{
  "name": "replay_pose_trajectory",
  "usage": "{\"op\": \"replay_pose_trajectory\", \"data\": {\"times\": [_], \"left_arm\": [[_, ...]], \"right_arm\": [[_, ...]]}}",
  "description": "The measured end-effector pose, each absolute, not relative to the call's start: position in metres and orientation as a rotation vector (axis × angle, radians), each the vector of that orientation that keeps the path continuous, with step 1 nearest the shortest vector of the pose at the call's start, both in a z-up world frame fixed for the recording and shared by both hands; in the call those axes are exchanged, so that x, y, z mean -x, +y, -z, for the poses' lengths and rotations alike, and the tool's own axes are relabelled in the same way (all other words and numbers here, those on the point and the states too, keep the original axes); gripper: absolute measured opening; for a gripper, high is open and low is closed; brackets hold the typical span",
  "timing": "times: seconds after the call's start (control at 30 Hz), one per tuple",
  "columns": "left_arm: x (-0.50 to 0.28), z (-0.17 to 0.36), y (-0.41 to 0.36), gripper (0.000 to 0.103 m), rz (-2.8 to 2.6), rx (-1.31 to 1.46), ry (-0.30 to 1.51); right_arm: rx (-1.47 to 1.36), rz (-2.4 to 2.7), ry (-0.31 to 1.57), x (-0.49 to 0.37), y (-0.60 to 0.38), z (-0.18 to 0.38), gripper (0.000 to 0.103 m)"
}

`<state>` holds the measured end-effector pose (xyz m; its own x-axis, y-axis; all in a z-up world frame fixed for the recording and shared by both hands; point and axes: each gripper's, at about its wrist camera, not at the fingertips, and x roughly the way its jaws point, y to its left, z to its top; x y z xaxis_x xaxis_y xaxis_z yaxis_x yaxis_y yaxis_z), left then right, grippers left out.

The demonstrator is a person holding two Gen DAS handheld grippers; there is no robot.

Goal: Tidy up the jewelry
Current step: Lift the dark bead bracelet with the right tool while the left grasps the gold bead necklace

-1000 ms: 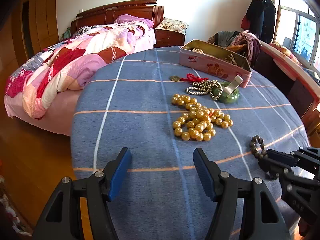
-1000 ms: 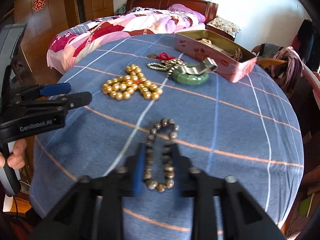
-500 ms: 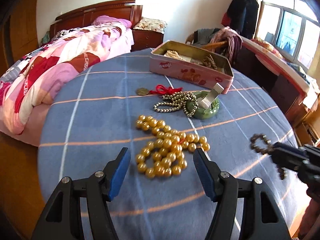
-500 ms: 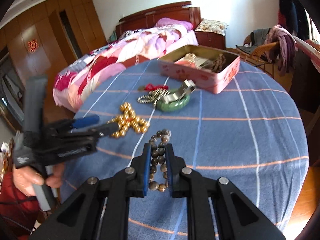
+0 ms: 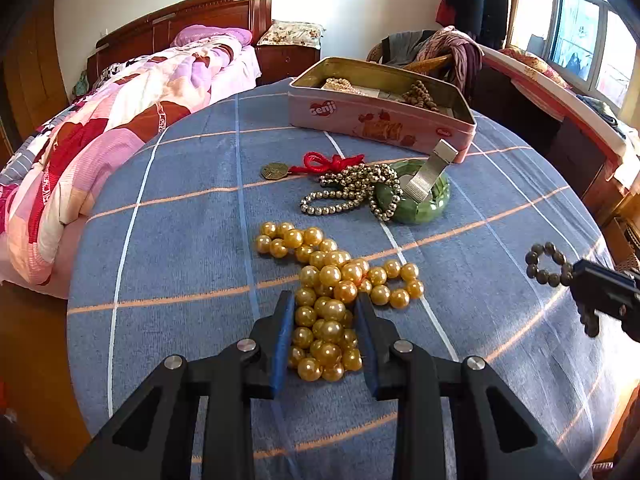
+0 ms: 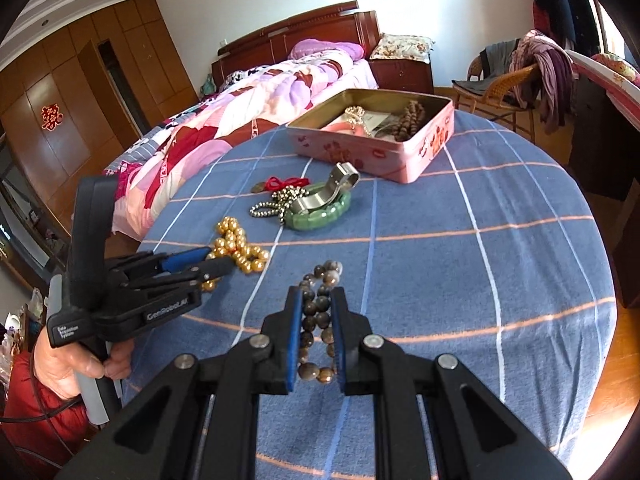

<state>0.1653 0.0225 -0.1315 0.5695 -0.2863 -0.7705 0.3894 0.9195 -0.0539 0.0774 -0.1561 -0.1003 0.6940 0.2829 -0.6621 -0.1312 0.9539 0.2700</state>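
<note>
Left gripper (image 5: 324, 308) sits narrowed round the heaped gold beads (image 5: 332, 280) on the table (image 5: 180, 240), right gripper (image 6: 317, 308) pinches the dark bracelet (image 6: 320, 312); both look floppy and slippery, so I'd grab a bunched clump, not one bead.

The pink tin (image 5: 380, 124) at twelve o'clock reads "Genji" in a red heart on its side, the left gripper (image 6: 216, 266) body at nine o'clock in the right wrist view carries "GenRobot.AI" and a small "Data Acquisition System" tag
</note>
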Motion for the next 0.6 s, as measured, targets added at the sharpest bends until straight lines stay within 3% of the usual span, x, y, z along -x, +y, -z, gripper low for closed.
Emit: {"op": "replay_pose_trajectory", "data": {"times": [0.13, 0.17, 0.5, 0.53, 0.57, 0.6], "left_arm": [[-0.161, 0.127, 0.03, 0.024, 0.421, -0.056, 0.851], [-0.157, 0.123, 0.033, 0.011, 0.431, -0.04, 0.821], [-0.151, 0.109, 0.042, 0.01, 0.465, 0.009, 0.78], [-0.15, 0.11, 0.042, 0.01, 0.465, 0.006, 0.782], [-0.151, 0.111, 0.042, 0.01, 0.464, 0.003, 0.786], [-0.15, 0.111, 0.042, 0.01, 0.459, -0.002, 0.788]], "right_arm": [[-0.224, -0.221, 0.754, -0.076, -0.161, 0.098, 0.012], [-0.225, -0.219, 0.75, -0.077, -0.162, 0.097, 0.012], [-0.136, -0.159, 0.816, -0.085, -0.162, 0.109, 0.017], [-0.137, -0.164, 0.836, -0.087, -0.16, 0.113, 0.026], [-0.137, -0.164, 0.844, -0.088, -0.159, 0.115, 0.044], [-0.126, -0.152, 0.851, -0.089, -0.157, 0.117, 0.054]]}}
